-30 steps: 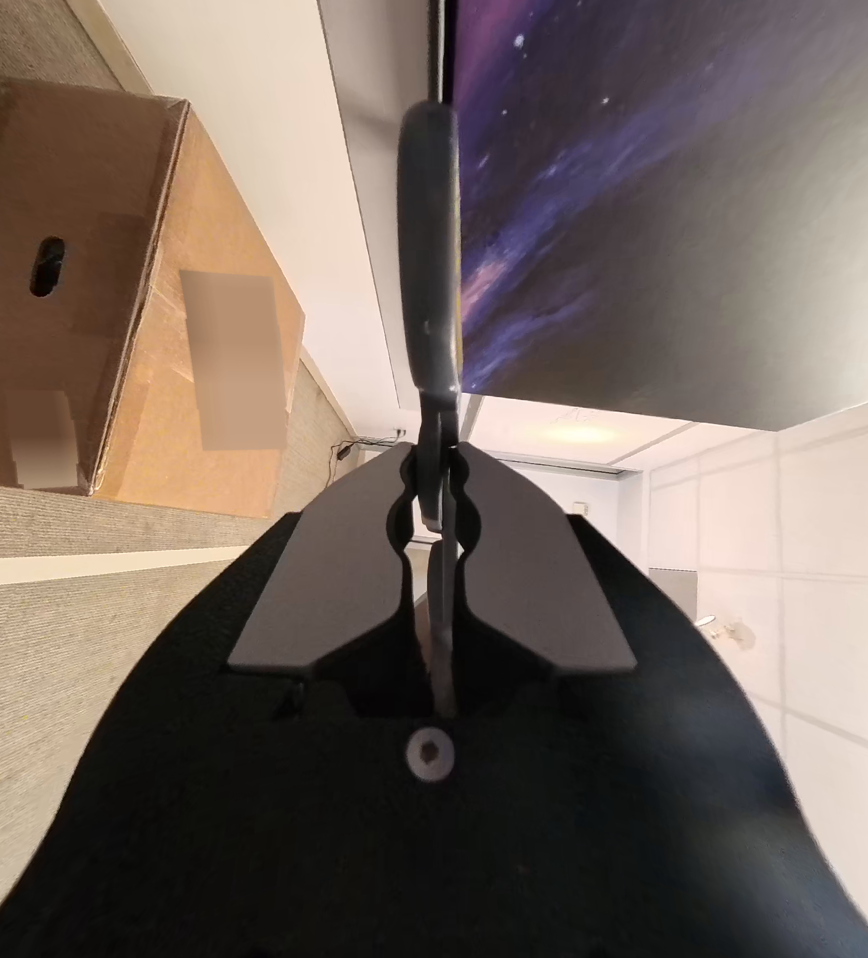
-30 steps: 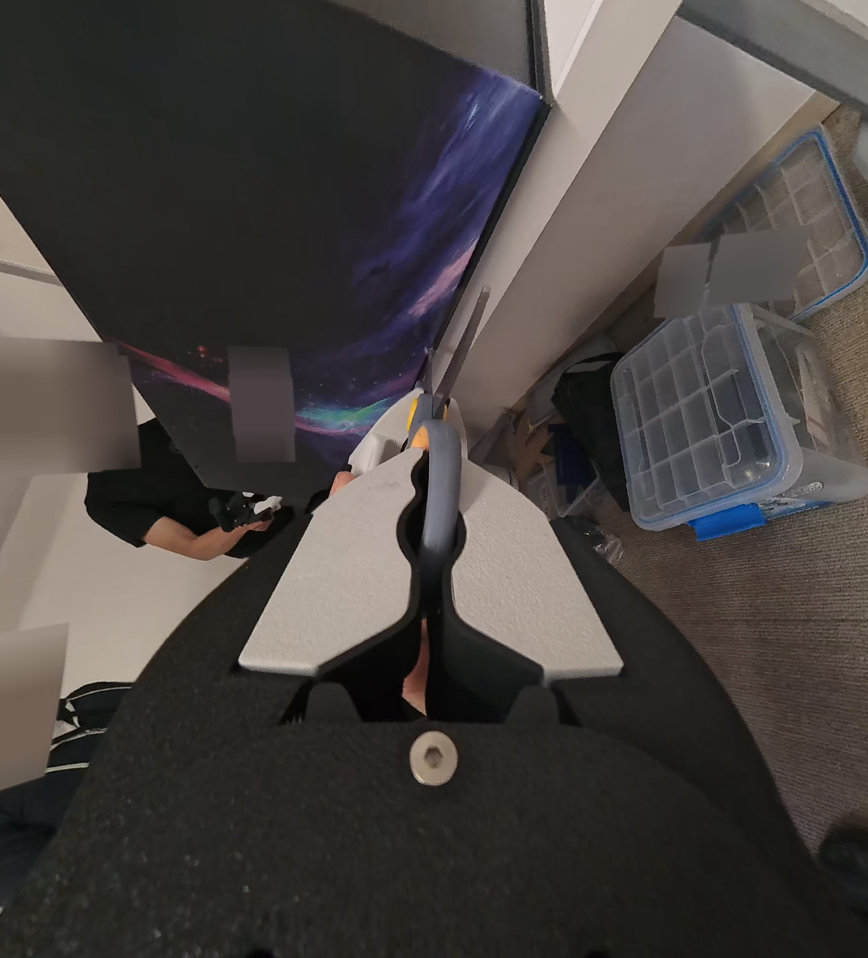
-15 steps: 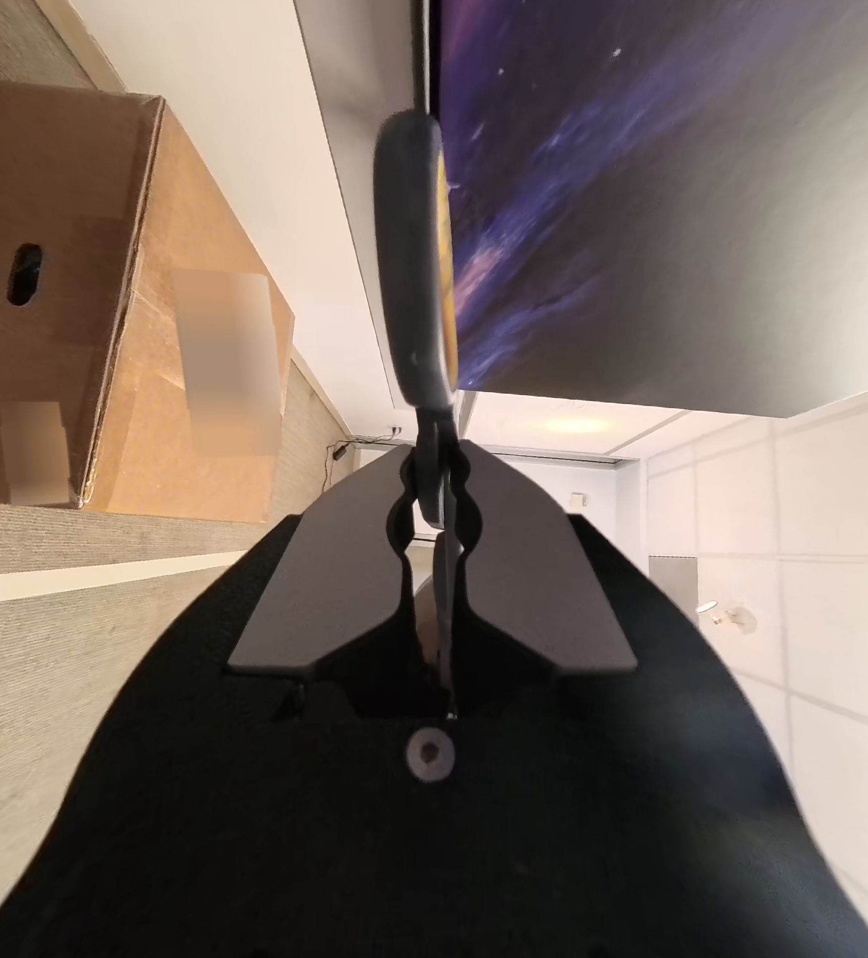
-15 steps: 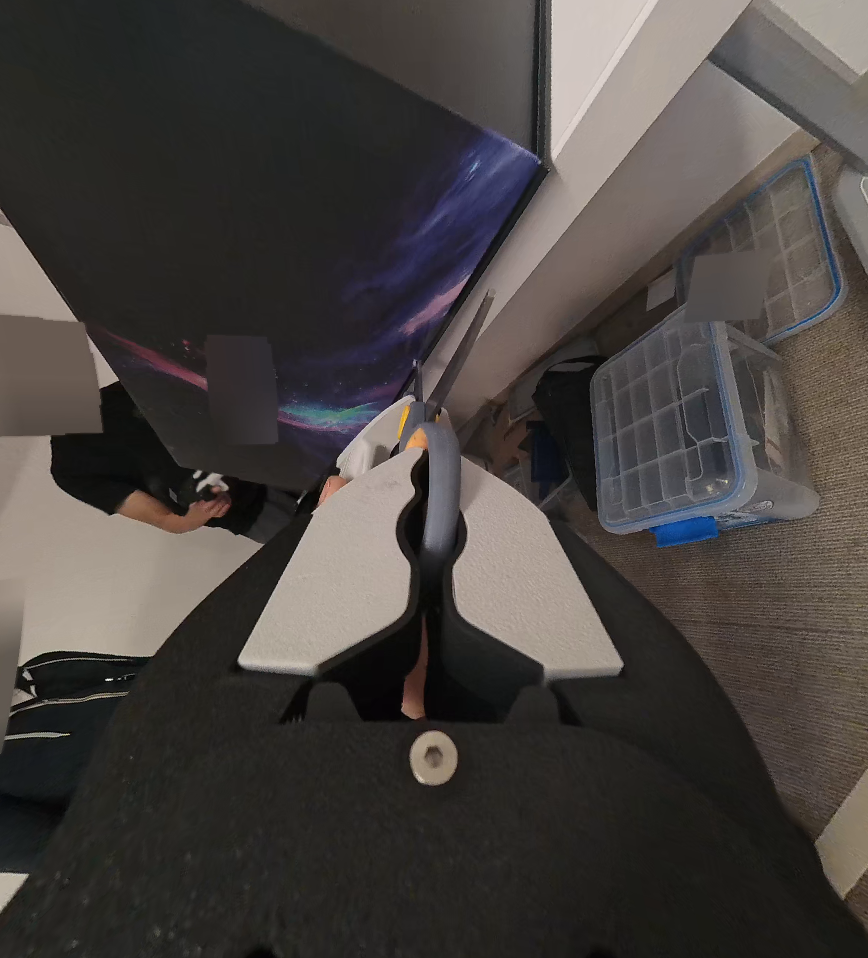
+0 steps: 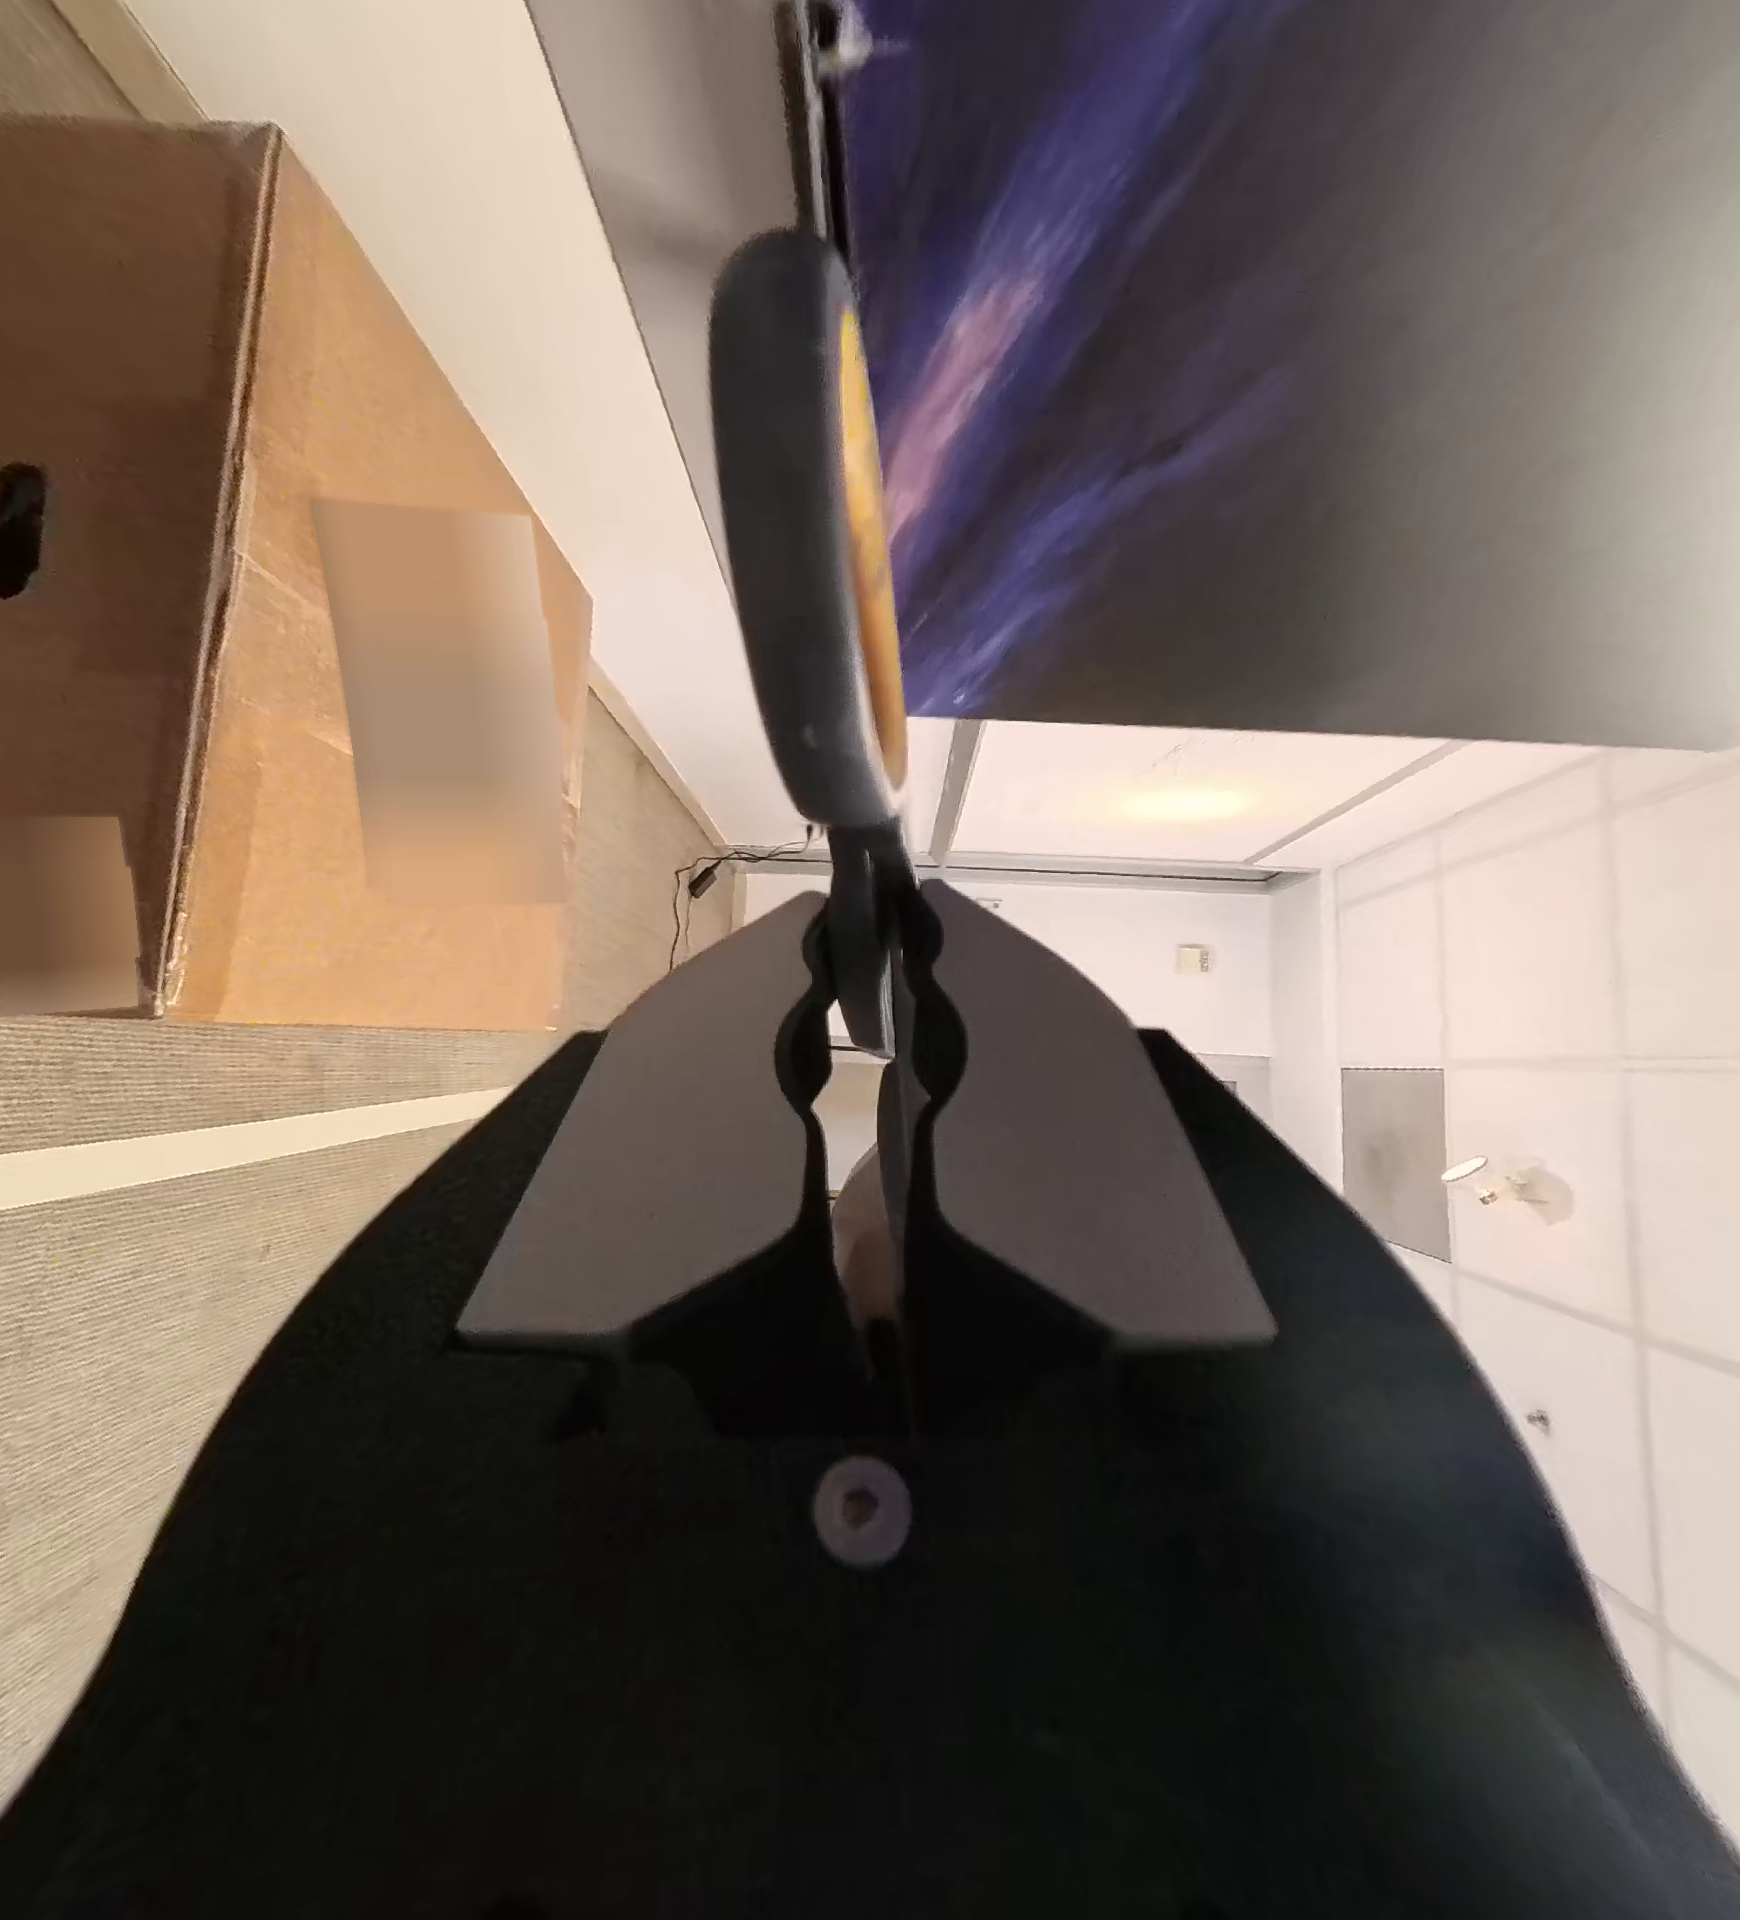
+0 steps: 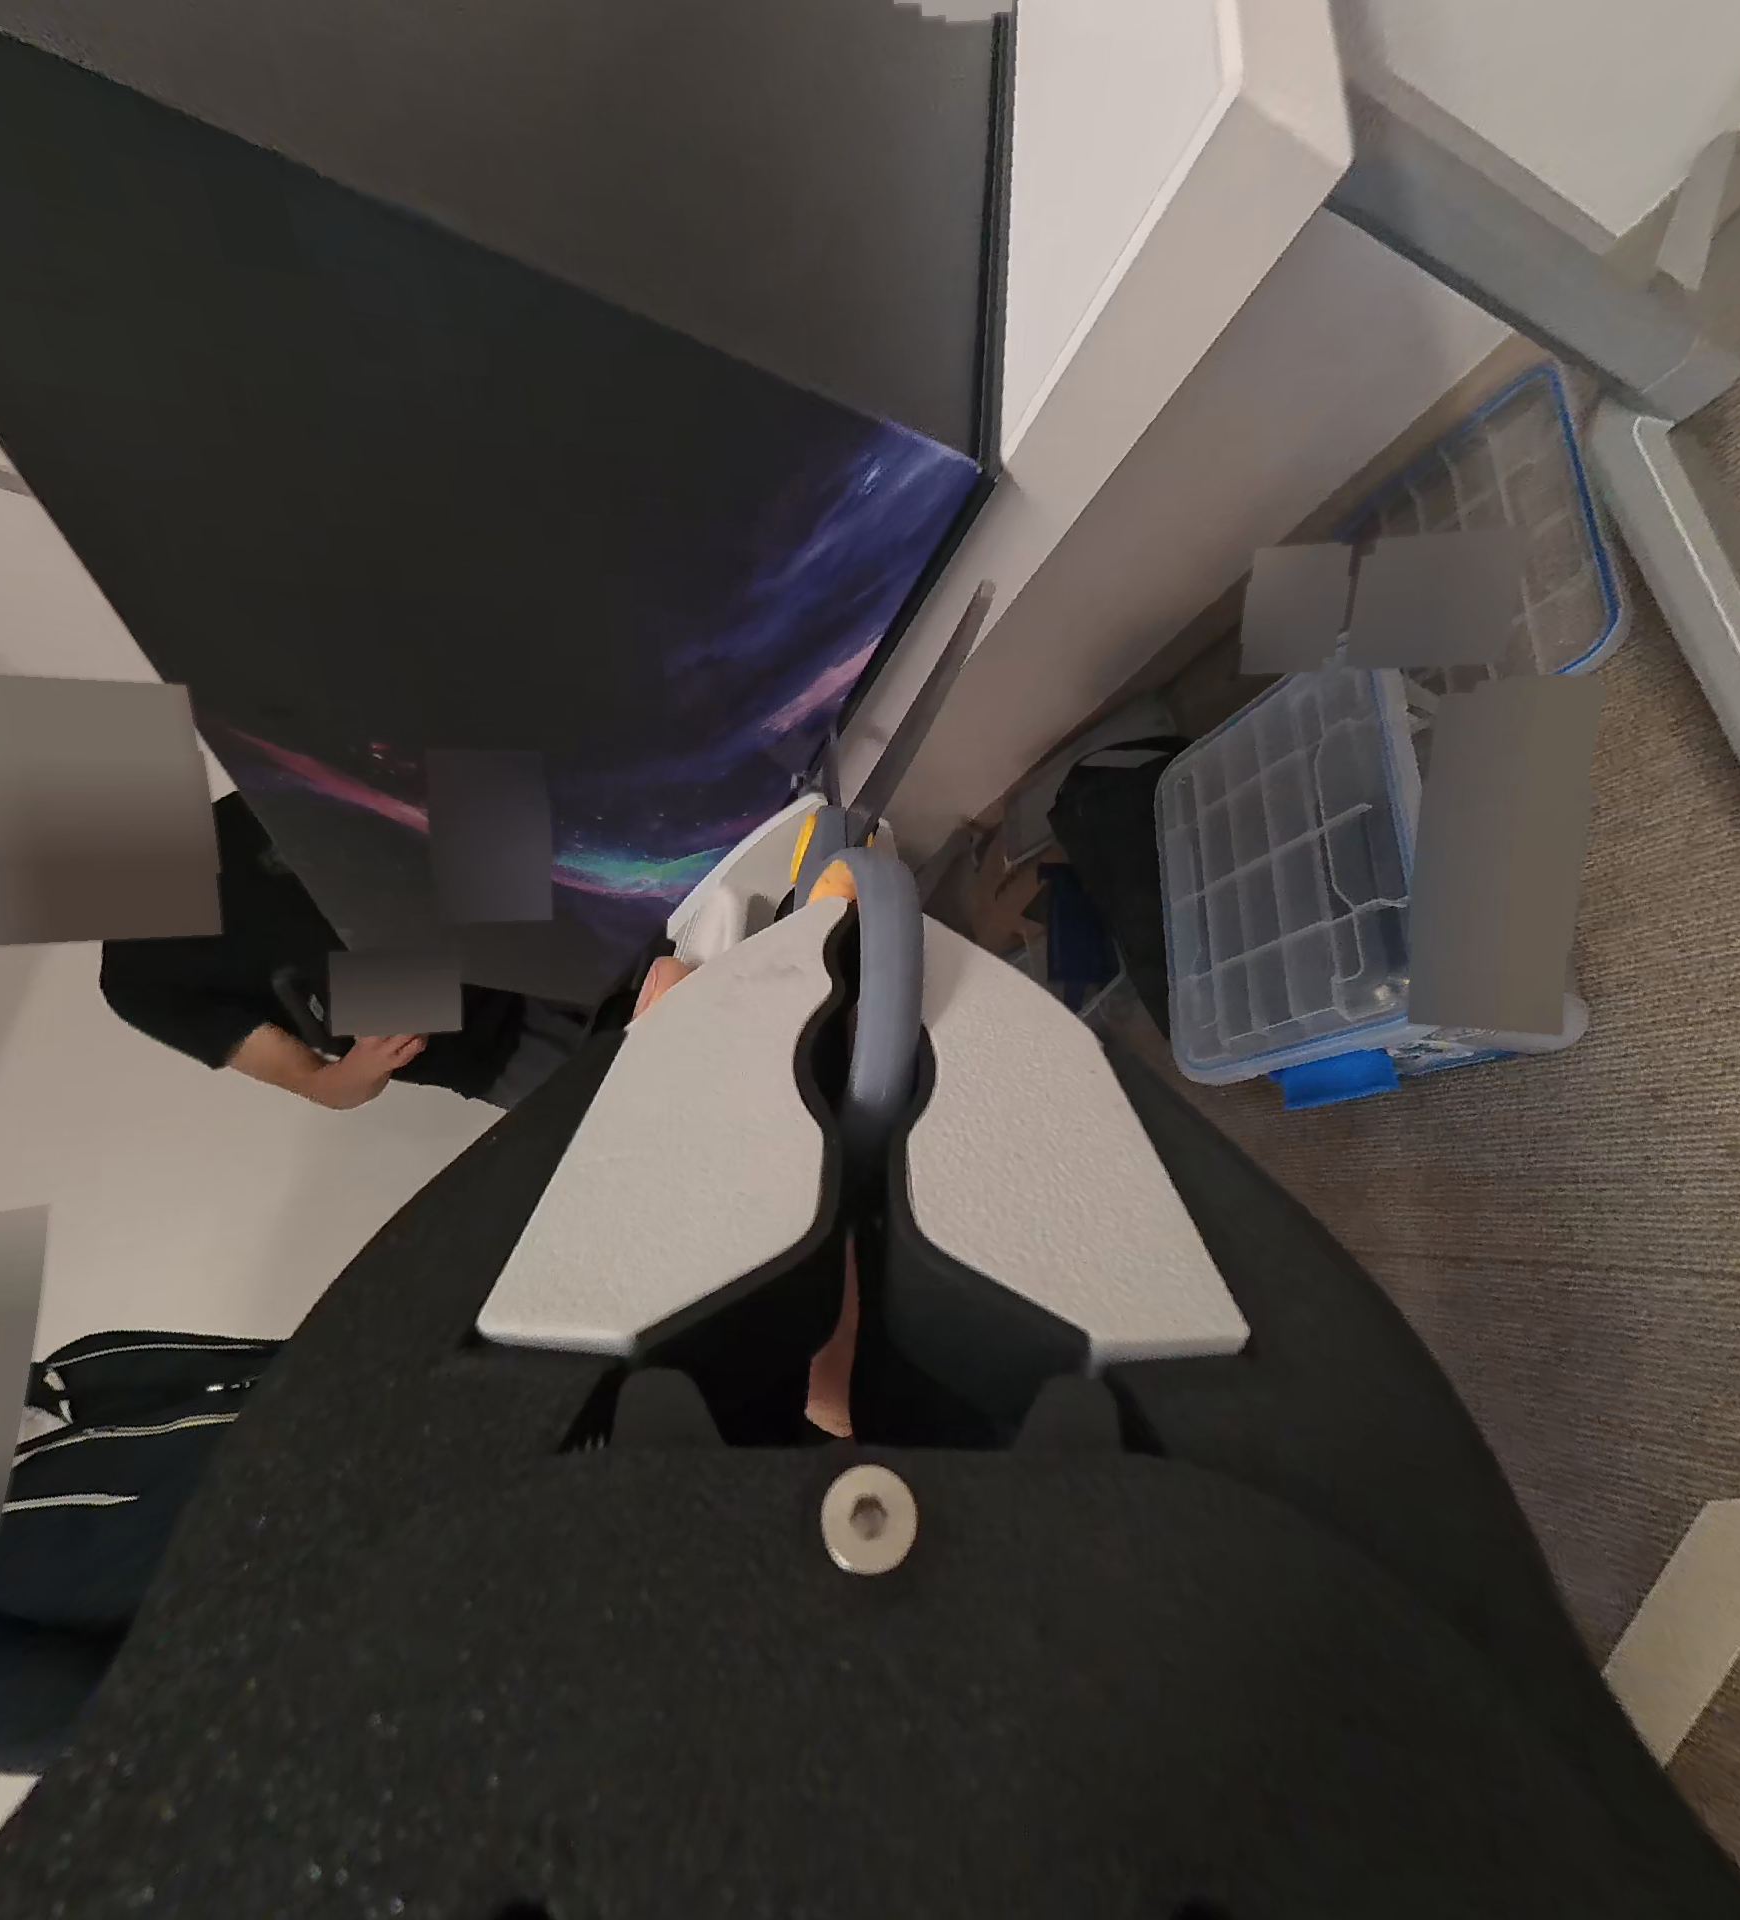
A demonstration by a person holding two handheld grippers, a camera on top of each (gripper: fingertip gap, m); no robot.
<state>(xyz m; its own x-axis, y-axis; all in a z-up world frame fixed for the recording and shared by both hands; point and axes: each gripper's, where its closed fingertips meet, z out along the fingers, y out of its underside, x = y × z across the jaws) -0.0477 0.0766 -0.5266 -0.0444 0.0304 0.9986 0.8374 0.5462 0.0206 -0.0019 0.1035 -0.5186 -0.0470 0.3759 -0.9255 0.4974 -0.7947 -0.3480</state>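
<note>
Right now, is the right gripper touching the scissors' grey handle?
Touching. The right wrist view shows the right gripper shut on the scissors, both fingers pressing the grey handle loop.

Even indoor light, fisheye edges, slight blur

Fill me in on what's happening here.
Both claws are clamped on one pair of scissors. The left claw grips the blades, with the grey handle loop sticking out ahead. The right claw grips a handle loop, blades pointing toward a space-patterned mat. A clear organiser box sits on the carpet.
</note>
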